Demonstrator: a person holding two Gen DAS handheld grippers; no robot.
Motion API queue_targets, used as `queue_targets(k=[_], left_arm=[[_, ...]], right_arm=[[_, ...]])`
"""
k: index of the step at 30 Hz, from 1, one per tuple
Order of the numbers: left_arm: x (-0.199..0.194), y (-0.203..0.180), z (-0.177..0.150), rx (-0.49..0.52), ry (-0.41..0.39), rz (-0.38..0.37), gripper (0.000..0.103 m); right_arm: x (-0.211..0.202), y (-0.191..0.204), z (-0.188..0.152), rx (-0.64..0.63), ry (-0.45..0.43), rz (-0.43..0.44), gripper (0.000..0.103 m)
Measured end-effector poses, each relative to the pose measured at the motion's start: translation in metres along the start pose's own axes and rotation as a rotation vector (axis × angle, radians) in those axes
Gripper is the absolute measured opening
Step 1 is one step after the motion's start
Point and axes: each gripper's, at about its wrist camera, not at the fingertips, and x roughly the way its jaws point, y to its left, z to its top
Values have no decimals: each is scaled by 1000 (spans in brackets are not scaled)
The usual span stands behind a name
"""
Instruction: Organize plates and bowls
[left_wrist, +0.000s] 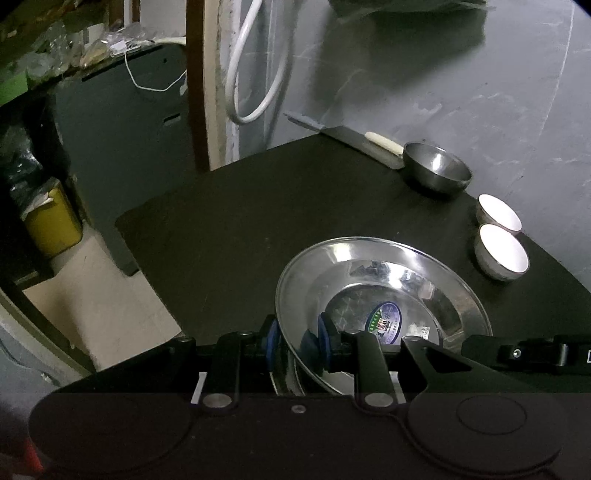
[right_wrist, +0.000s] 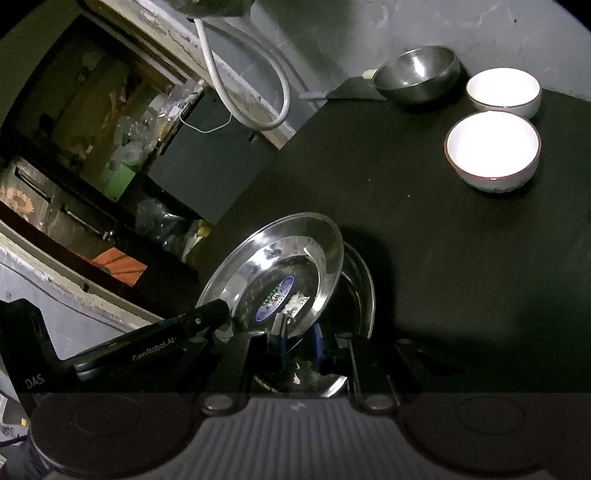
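A shiny steel plate (left_wrist: 369, 266) with an oval sticker hangs tilted over the black table (left_wrist: 221, 221), held from both sides. My left gripper (left_wrist: 297, 343) is shut on its near left rim, with one blue pad outside the rim and one inside. In the right wrist view the same plate (right_wrist: 273, 258) has my right gripper (right_wrist: 299, 338) shut on its near edge and the left gripper (right_wrist: 218, 314) at its left rim. A second steel plate (right_wrist: 360, 291) lies on the table just beneath it. The right gripper's black finger (left_wrist: 517, 354) shows by the plate's right rim.
A steel bowl (right_wrist: 417, 72) and two white bowls (right_wrist: 502, 88) (right_wrist: 493, 147) stand at the far right of the table. A cleaver with a pale handle (left_wrist: 380, 142) lies behind the steel bowl. A white hose (left_wrist: 258, 74) hangs on the wall; a yellow container (left_wrist: 51, 221) sits on the floor at left.
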Motion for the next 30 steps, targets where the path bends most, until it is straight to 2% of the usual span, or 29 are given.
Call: queue_targets(k=[11,30], left_arm=[[6,-4,-4,9,39,10,25],[12,-13,-5,35,55,30,27]], right_arm=[[3,-4,0,16,37,-18,17],[4,-2,1,15,64,-37,17]])
